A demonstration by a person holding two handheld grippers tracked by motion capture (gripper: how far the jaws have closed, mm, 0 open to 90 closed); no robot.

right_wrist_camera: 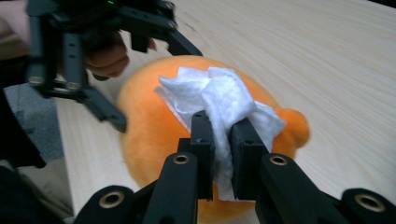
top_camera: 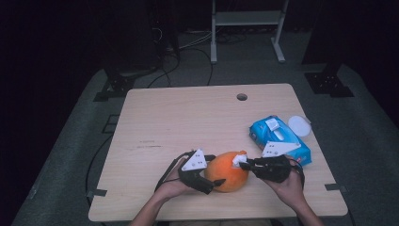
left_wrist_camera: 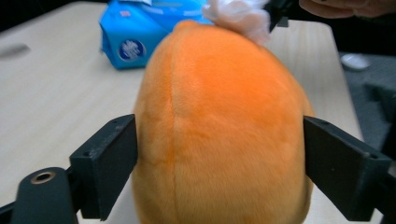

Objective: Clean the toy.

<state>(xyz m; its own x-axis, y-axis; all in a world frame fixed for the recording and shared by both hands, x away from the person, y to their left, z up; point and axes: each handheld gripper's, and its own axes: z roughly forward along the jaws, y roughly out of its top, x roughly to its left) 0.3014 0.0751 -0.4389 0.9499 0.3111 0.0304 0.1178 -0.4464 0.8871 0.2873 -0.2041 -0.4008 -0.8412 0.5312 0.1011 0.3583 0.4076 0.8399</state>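
Two tongs work one round orange plush toy [top_camera: 228, 171]: left tongs [top_camera: 212, 176] clamp its sides, right tongs [right_wrist_camera: 222, 135] pinch a crumpled white wipe [right_wrist_camera: 219, 100] against it.

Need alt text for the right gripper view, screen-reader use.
The right gripper pinches a crumpled white wipe against the top of an orange plush toy on a pale wooden table. Behind it, the left gripper straddles the toy.
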